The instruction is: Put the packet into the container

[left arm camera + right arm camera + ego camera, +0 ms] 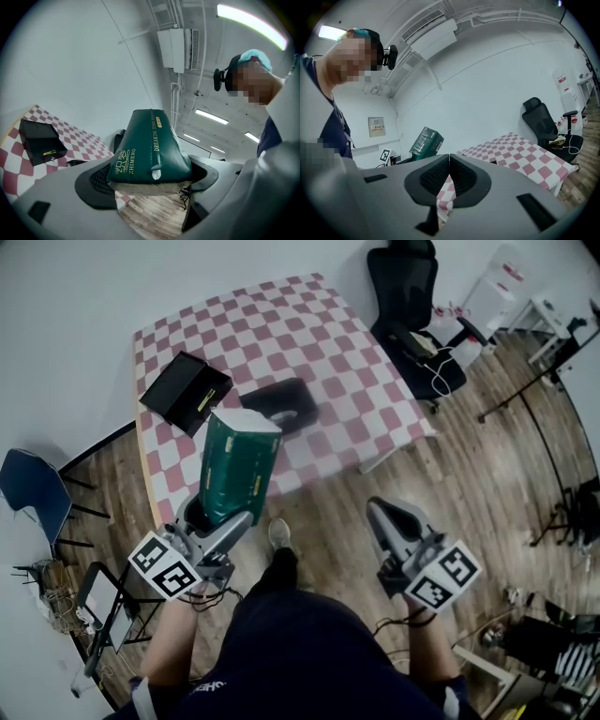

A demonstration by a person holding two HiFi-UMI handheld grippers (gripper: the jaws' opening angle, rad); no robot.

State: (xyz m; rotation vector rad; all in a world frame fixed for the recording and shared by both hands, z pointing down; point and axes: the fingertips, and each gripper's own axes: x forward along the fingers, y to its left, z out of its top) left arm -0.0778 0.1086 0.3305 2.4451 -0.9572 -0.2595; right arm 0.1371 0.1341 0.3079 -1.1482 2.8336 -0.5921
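A dark green packet [236,470] with gold lettering is held up in the air in front of the checkered table [337,352]; my left gripper [217,512] is shut on its lower end. In the left gripper view the packet [149,150] fills the space between the jaws. A black open container [186,392] sits at the table's left end, also seen as a black box [41,141] far left in the left gripper view. My right gripper [384,517] hangs over the floor, jaws closed and empty. The right gripper view shows the packet [426,139] to the left.
A second black tray-like object [281,401] lies on the table beyond the packet. A black office chair [412,315] stands right of the table. A blue chair [36,491] and a stand are at left. Tripod legs [525,390] stand at right on the wooden floor.
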